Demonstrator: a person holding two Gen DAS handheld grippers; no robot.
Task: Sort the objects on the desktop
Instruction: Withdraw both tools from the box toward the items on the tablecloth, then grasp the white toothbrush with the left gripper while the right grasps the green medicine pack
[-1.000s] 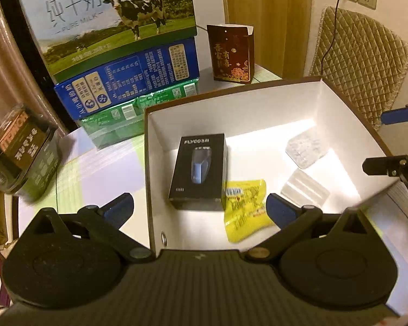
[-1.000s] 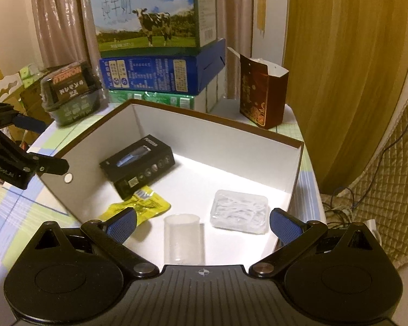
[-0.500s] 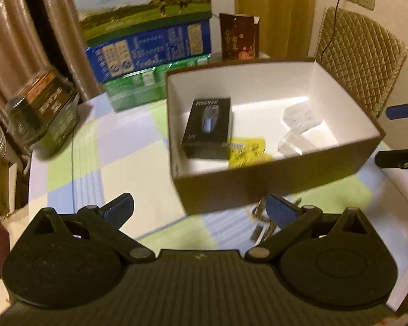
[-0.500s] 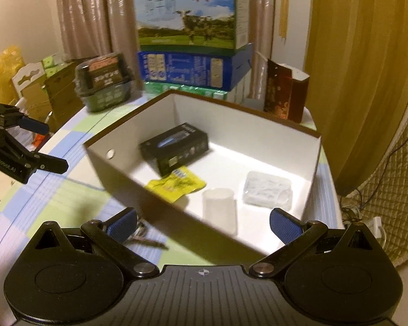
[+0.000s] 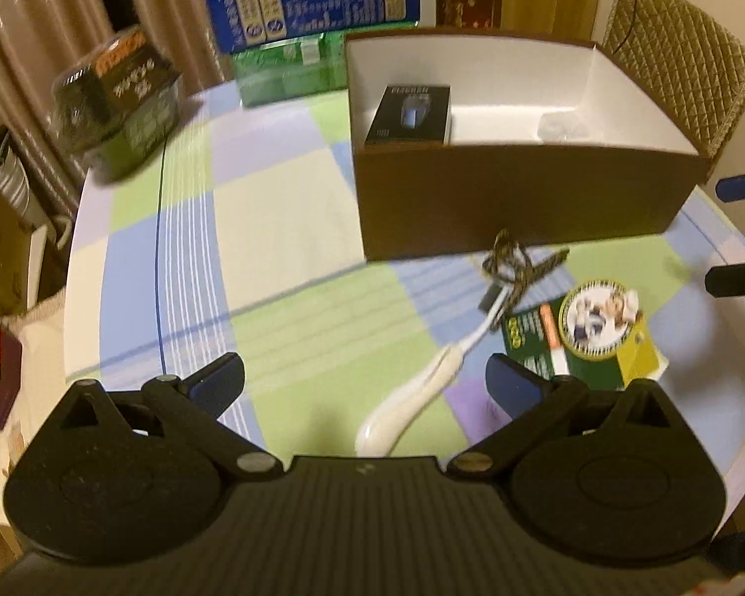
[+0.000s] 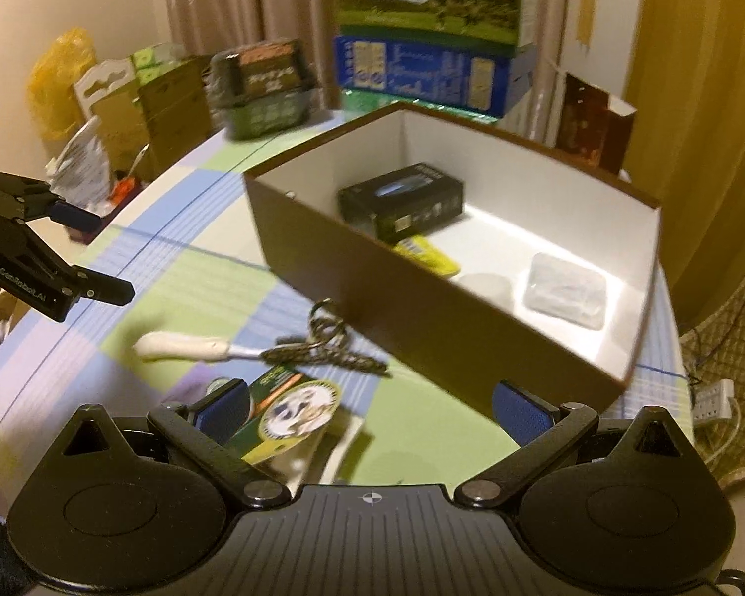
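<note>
So both your grippers have backed right out of the box in the last second. A second ago they were hovering over its inside, and now your left gripper [image 5: 365,385] and right gripper [image 6: 372,409] sit low over the near edge of the desk [image 5: 283,208], both with fingers spread wide and nothing between them. I'd read that as one drop-off finished and you're lining up for the next pick. The brown box [image 5: 511,198] sits toward the far right side of the desk and already holds the black boxed item [image 5: 409,114] at its left end, a yellow packet [image 6: 424,253] tucked beside it, plus a clear cup [image 6: 484,285] and a clear plastic case [image 6: 566,288] toward the right end. What's left loose is all bunched on the desk just in front of the box's near wall: a white-handled brush [image 5: 422,392] with its handle pointing back at your left gripper, a braided keyring thing [image 5: 511,258] lying across its far end, and a green and yellow carton [image 5: 586,333] with a round picture label, just to the right. Everything's a bit motion-blurred, so fine detail is hard to call. The brush handle looks like the easiest grab from where your left one is.
</note>
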